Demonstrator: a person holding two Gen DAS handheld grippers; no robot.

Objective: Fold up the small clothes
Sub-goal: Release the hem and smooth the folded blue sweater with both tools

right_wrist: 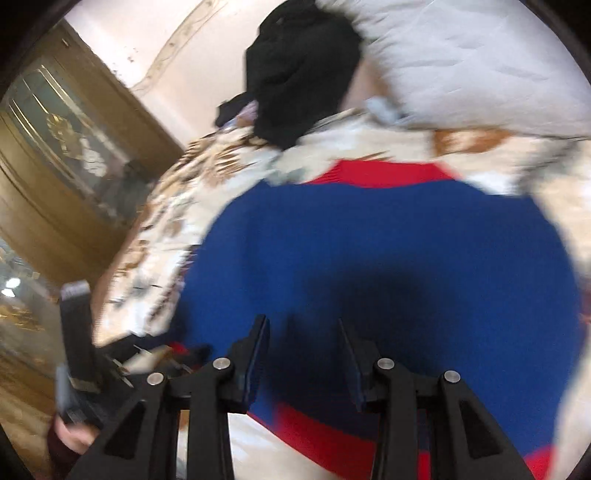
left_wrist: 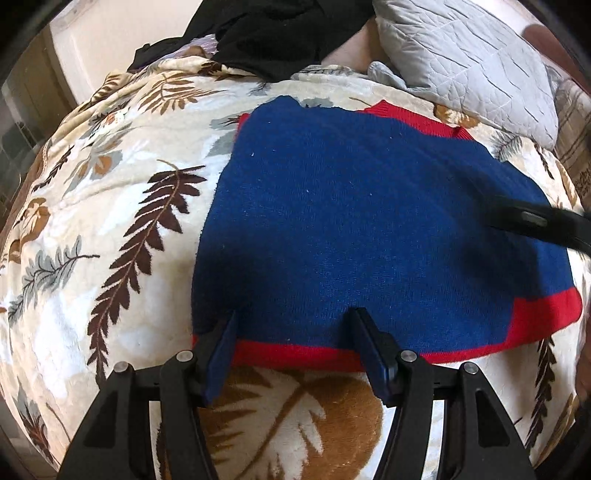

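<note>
A small blue knit garment with red trim (left_wrist: 351,229) lies flat on a leaf-patterned blanket (left_wrist: 110,221). My left gripper (left_wrist: 293,314) is open and empty, its fingertips just over the garment's near red hem. My right gripper (right_wrist: 303,321) is open and empty, hovering above the same garment (right_wrist: 388,240); that view is blurred by motion. The right gripper's fingers (left_wrist: 532,219) also show at the right edge of the left wrist view, over the garment's right side. The left gripper's body (right_wrist: 79,332) shows at the left of the right wrist view.
A heap of black clothes (left_wrist: 273,33) lies at the far edge of the blanket. A grey quilted pillow (left_wrist: 472,62) sits at the far right. A wooden cabinet (right_wrist: 55,147) stands beyond the bed on the left.
</note>
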